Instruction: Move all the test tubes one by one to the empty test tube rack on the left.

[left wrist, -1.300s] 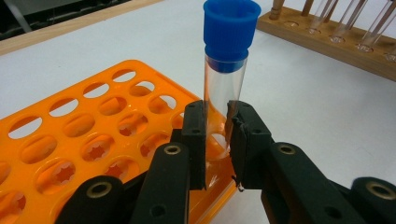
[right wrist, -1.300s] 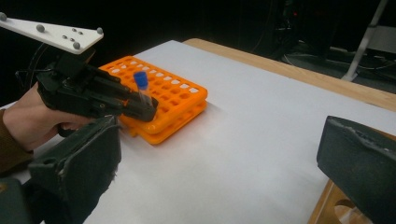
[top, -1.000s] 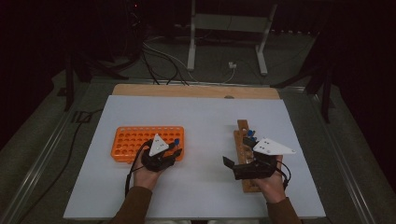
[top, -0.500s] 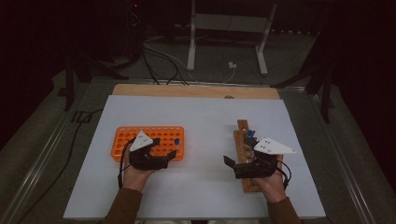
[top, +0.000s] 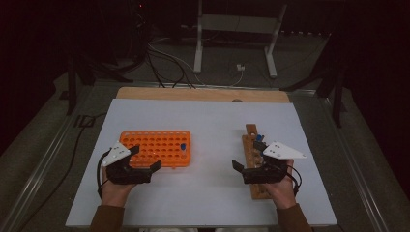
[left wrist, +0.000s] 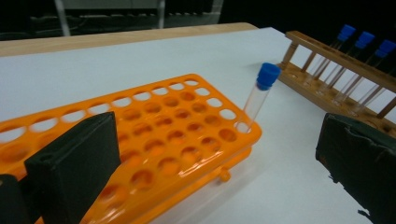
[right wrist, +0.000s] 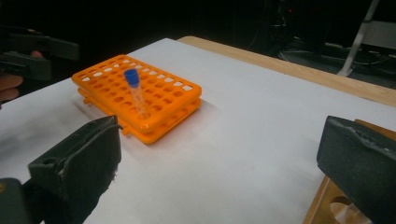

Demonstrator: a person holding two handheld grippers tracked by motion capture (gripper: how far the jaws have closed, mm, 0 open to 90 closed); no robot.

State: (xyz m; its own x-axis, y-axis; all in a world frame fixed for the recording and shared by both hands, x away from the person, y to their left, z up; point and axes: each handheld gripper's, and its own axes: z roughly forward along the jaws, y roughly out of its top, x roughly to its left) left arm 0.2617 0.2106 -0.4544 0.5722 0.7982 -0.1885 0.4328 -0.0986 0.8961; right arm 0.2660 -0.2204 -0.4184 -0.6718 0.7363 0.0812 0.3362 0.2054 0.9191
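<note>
**Both claws spread, one tube standing in the orange rack**

The left gripper sits at the near left corner of the orange rack, its jaws spread wide with nothing between them; they have just been opening. In the left gripper view the rack lies under the gap, its near end cut off by the frame.

One tube with a blue cap stands in a hole at the rack's right end, leaning a little, well clear of both jaws. All the other holes look bare.

The right gripper hovers over the near part of the wooden rack, jaws also spread and holding nothing. That hand hides the middle of the wooden rack in the high view. In the left gripper view three blue-capped tubes stand in it, but the frame edge cuts the rack off, so there may be more.

Both racks rest on a white sheet over the table.
</note>
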